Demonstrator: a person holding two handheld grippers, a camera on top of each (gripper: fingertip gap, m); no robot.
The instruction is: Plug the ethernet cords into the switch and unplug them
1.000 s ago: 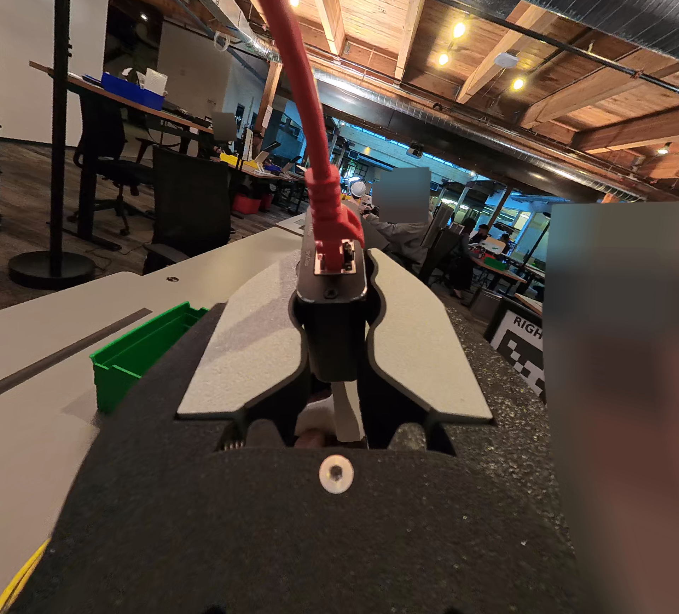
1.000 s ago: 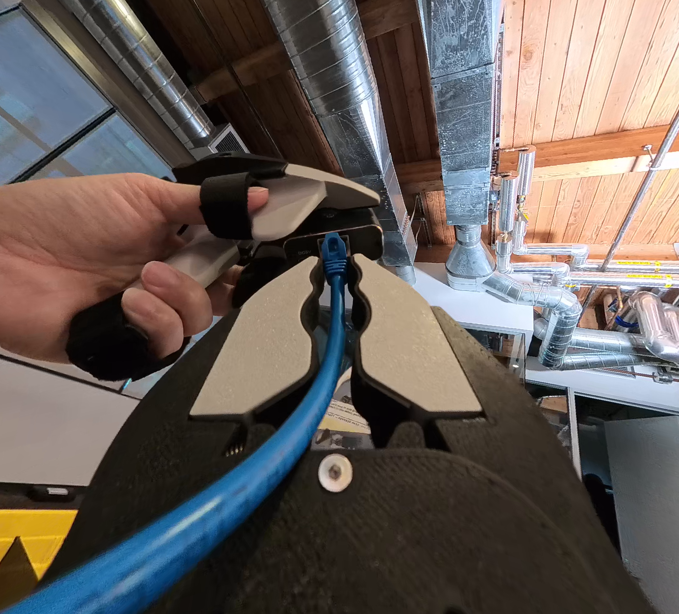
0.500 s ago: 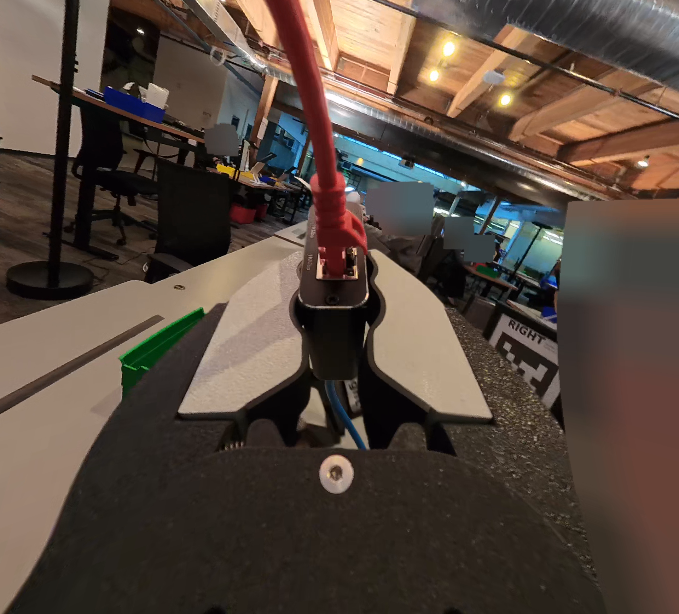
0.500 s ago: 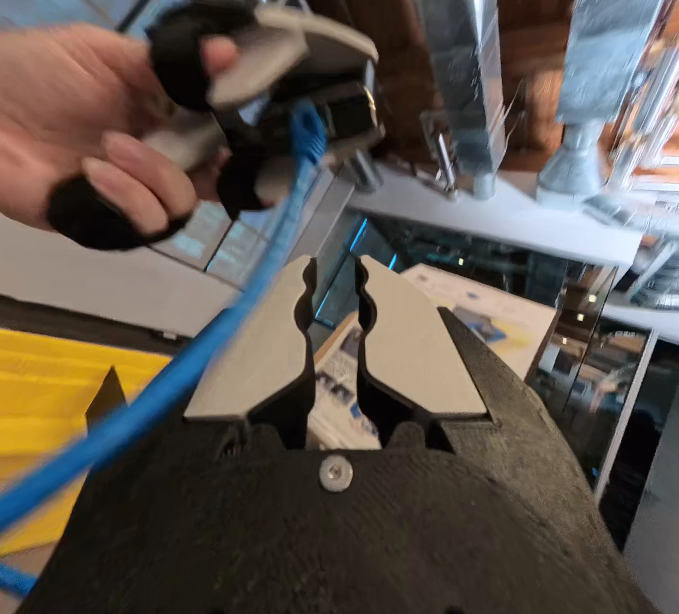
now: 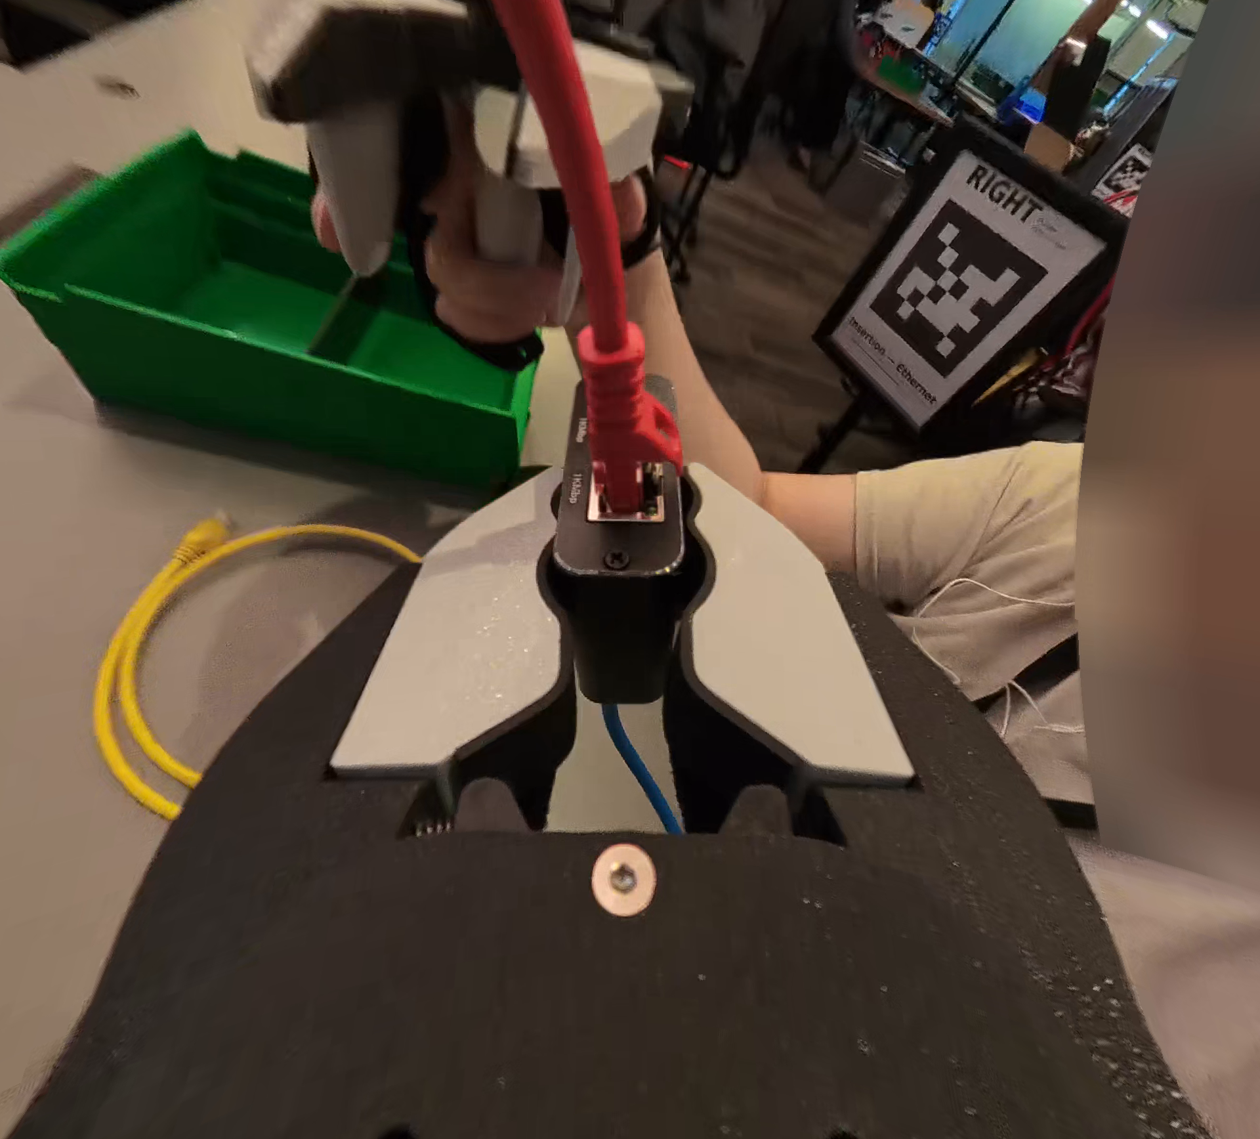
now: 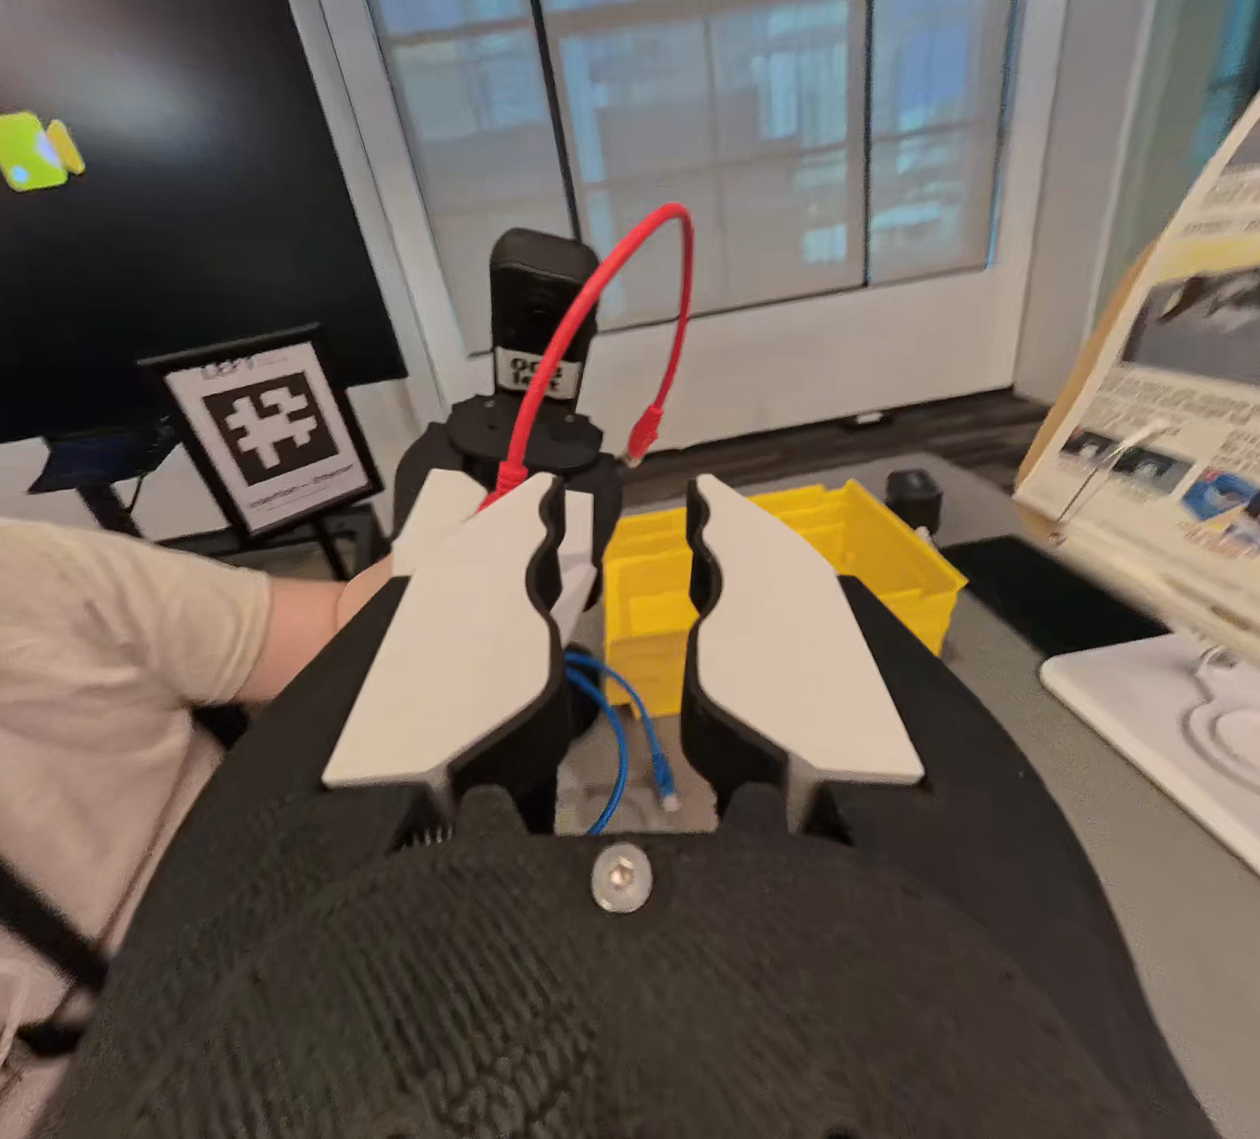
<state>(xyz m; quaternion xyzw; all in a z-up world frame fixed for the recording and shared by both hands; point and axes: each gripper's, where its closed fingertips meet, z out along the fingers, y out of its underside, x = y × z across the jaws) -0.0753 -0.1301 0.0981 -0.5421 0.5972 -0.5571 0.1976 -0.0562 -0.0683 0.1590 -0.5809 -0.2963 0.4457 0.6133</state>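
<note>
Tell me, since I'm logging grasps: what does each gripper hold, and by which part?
The left gripper clamps the black switch by its narrow sides, red cord plugged in. The right gripper is open, holding nothing.

Red cord (image 5: 545,103) arches across the switch (image 5: 617,533) ports.

I count three ethernet cords around the one switch (image 5: 617,550): red cord (image 5: 600,260) plugged into it, blue cord (image 6: 613,717) below, yellow cord (image 5: 136,635) left; two bins, green bin (image 5: 273,369), yellow bin (image 6: 879,567)

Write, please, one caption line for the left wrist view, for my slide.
Left gripper clamps a black switch with a red ethernet cord plugged in, beside a green bin and yellow cord.
</note>
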